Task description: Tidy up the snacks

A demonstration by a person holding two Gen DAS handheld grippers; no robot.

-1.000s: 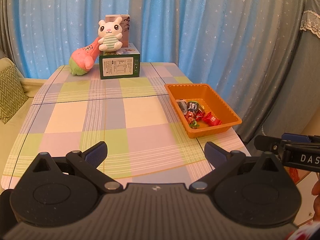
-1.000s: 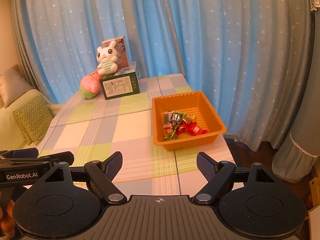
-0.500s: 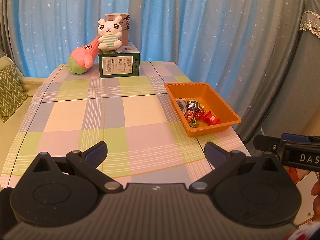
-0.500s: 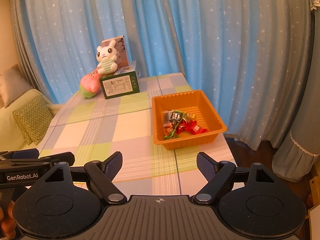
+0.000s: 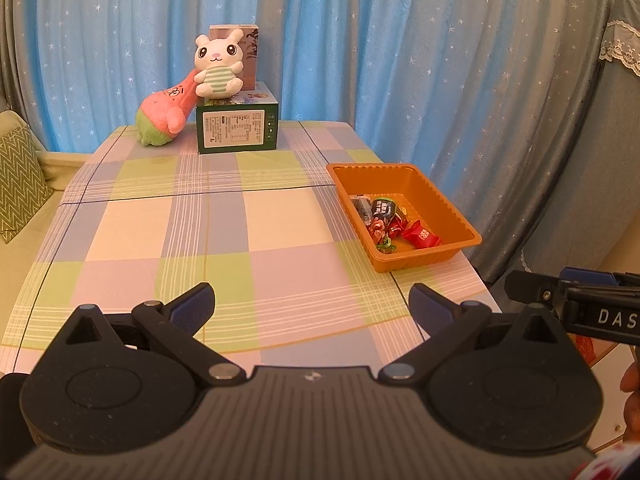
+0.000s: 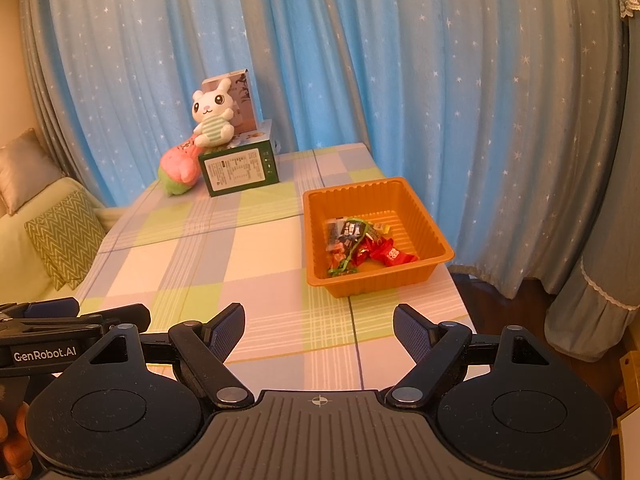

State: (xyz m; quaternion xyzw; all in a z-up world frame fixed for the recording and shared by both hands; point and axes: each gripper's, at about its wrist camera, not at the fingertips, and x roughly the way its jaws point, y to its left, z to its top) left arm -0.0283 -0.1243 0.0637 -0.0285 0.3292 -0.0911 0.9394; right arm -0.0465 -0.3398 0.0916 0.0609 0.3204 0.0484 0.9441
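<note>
An orange tray [image 5: 440, 200] [image 6: 424, 216] sits at the right edge of the checked table [image 5: 200, 220] [image 6: 224, 248]. Several wrapped snacks [image 5: 394, 226] [image 6: 360, 242] lie heaped in its near half. My left gripper [image 5: 311, 304] is open and empty over the table's near edge. My right gripper [image 6: 319, 326] is open and empty over the near right corner, short of the tray. Each gripper shows at the side of the other's view.
A green box [image 5: 237, 128] [image 6: 240, 170] stands at the far end with a white bunny plush [image 5: 218, 66] on it, a smaller box [image 5: 250, 52] behind and a pink-green plush [image 5: 164, 114] beside it. Blue curtains hang behind. A sofa with a cushion [image 6: 66, 236] is left.
Both views have drifted slightly; the grippers stay open and empty and nothing on the table has moved.
</note>
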